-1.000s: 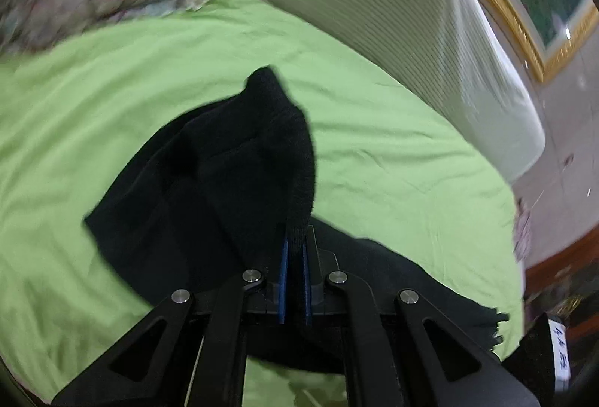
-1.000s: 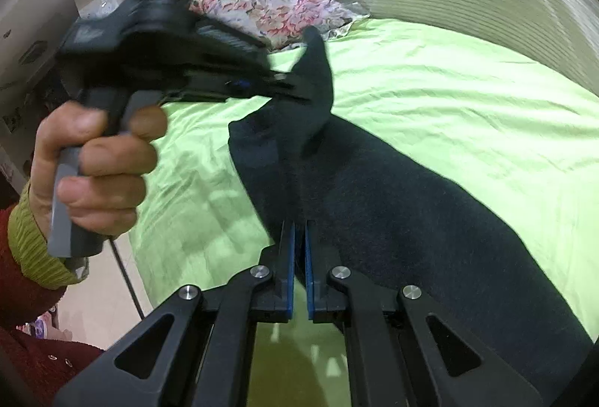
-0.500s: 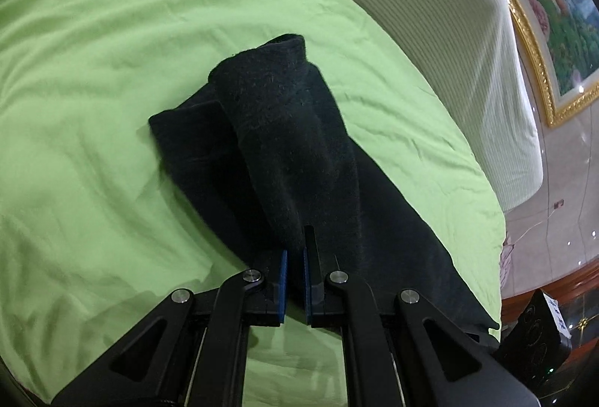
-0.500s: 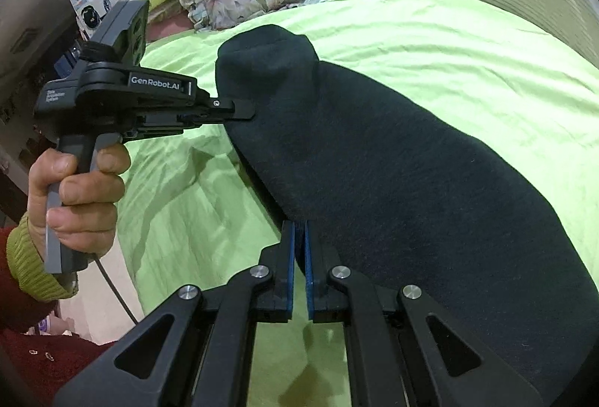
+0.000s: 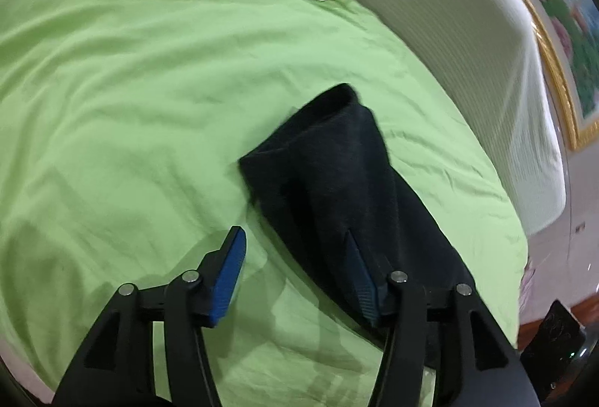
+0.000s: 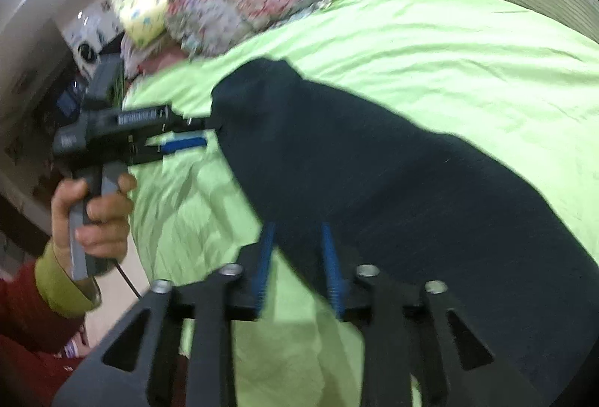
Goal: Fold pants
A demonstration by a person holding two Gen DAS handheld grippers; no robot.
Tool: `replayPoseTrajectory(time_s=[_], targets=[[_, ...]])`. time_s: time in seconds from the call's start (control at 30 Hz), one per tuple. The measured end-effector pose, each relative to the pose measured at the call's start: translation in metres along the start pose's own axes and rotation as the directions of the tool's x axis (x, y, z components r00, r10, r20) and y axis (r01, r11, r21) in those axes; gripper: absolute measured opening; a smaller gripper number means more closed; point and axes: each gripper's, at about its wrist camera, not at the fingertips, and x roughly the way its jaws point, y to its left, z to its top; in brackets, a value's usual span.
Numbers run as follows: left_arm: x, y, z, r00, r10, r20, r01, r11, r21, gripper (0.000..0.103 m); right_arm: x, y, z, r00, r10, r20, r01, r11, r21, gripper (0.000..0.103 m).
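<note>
**Folded dark pants on a green bed, both tools letting go**

Bed (image 5: 131, 77), covered by a light green sheet, filling most of both wrist views; pale ribbed headboard (image 5: 468, 51) along its far side, floral pillows (image 6: 224, 6) heaped at the far corner. Dark pants (image 6: 393, 182) laid lengthwise near the bed's front edge as a long folded band, one rounded end (image 5: 337, 104) toward the pillows, the other running out of view past the right tool. Left tool (image 5: 295, 257), gripped by a hand (image 6: 93, 216) in a red sleeve with a yellow-green cuff, jaws opening: left blue pad (image 5: 230, 276) over bare sheet, right pad over the pants' near edge, cloth partly in the gap but not pinched. Right tool (image 6: 297, 253), jaws likewise opening, blue pads parted over the pants' edge, dark cloth and a strip of green sheet visible between them, nothing clamped. Contact between pads and cloth not discernible, owing to motion blur.
</note>
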Motion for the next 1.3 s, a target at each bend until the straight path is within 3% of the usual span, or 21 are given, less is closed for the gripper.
replayPoseTrajectory(time_s=[0.17,0.27,0.4,0.5,0.57,0.63,0.73,0.77,0.83,0.87,0.97,1.1,1.2,1.3], targets=[[0.014,0.0,0.007,0.999,-0.005,-0.042,0.003,0.999,-0.046,0.071,-0.013,-0.039,0.016,0.997,-0.065,0.051,0.059,0.99,0.125,0.041],[0.025,-0.003,0.013,0.998,0.015,-0.053,-0.019,0.998,-0.058,0.072,-0.016,-0.072,0.031,0.99,-0.121,0.071,0.102,0.969,0.223,0.041],[0.037,-0.006,0.027,0.998,0.012,-0.057,-0.018,0.995,-0.097,0.072,-0.004,-0.102,0.051,0.986,-0.158,0.049,0.141,0.956,0.257,0.041],[0.044,-0.007,0.034,0.999,0.012,-0.046,-0.016,0.996,-0.086,0.064,0.018,-0.113,0.066,0.989,-0.145,-0.005,0.142,0.958,0.249,0.041],[0.047,-0.008,0.033,0.999,0.008,-0.042,-0.011,0.997,-0.071,0.051,0.038,-0.115,0.072,0.99,-0.13,-0.059,0.14,0.966,0.218,0.041],[0.048,-0.005,0.03,1.0,0.005,-0.027,-0.006,0.999,-0.05,0.047,0.064,-0.109,0.073,0.983,-0.101,-0.152,0.125,0.98,0.155,0.041],[0.047,0.002,0.028,0.999,-0.031,-0.015,0.03,0.998,-0.049,0.041,0.073,-0.097,0.069,0.979,-0.111,-0.17,0.123,0.991,0.06,0.042],[0.048,0.003,0.029,0.999,-0.043,-0.011,0.042,0.998,-0.049,0.036,0.075,-0.094,0.071,0.975,-0.123,-0.184,0.131,0.991,0.03,0.04],[0.048,0.002,0.028,0.998,-0.061,-0.007,0.061,0.997,-0.044,0.025,0.076,-0.088,0.073,0.973,-0.096,-0.209,0.1,0.995,0.01,0.021],[0.047,-0.001,0.028,0.997,-0.076,-0.004,0.076,0.996,-0.041,0.021,0.075,-0.08,0.073,0.97,-0.107,-0.217,0.104,0.994,-0.026,0.017],[0.026,-0.008,0.025,0.985,-0.162,0.055,0.163,0.986,-0.018,0.017,0.059,-0.064,0.075,0.973,-0.149,-0.178,0.133,0.986,-0.098,0.012],[-0.019,-0.008,0.015,0.955,-0.26,0.144,0.26,0.965,0.024,0.016,0.027,-0.063,0.085,0.978,-0.203,-0.039,0.199,0.977,-0.079,0.011],[-0.026,-0.003,0.008,0.961,-0.234,0.149,0.227,0.972,0.06,0.016,0.03,-0.056,0.09,0.971,-0.237,0.005,0.237,0.968,-0.079,0.01],[-0.015,0.006,0.007,0.974,-0.178,0.138,0.172,0.984,0.053,0.016,0.052,-0.051,0.089,0.962,-0.271,-0.016,0.268,0.958,-0.105,0.01]])
